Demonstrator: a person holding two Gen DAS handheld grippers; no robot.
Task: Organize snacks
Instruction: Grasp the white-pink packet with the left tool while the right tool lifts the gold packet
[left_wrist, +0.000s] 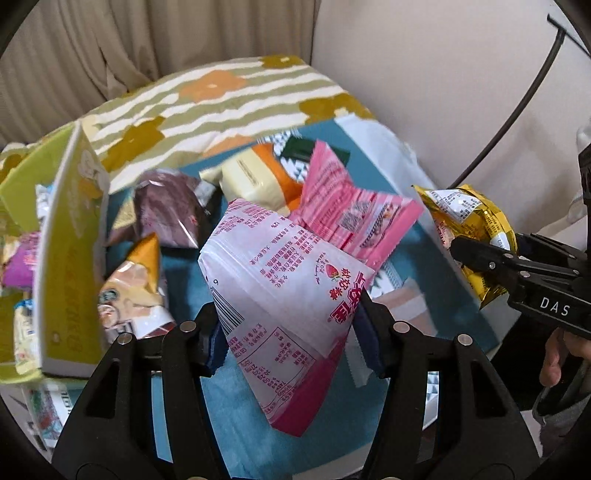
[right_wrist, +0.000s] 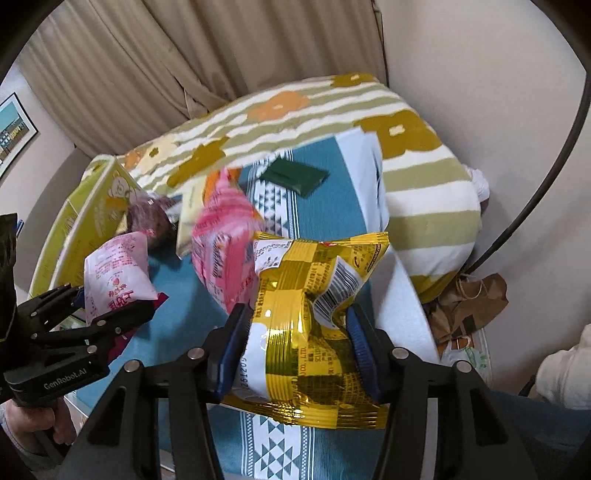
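Gold crinkled snack packet (right_wrist: 314, 291) clenched in right tool (right_wrist: 295, 347); pink-white packet (left_wrist: 280, 295) in left tool (left_wrist: 291, 332).

Count, referenced to the teal cloth (left_wrist: 184, 295): two grippers above it, the left gripper (left_wrist: 291, 332) clamping one white-and-pink packet (left_wrist: 280, 280), the right gripper (right_wrist: 295, 343) clamping one gold packet (right_wrist: 306, 291). On the cloth: one pink packet (left_wrist: 351, 214), one dark green (right_wrist: 295, 177), one purple-brown (left_wrist: 166, 206), one cream-and-orange (left_wrist: 255, 181). One yellow-green box (left_wrist: 62, 258) at its left edge; packets inside too blurred to count.
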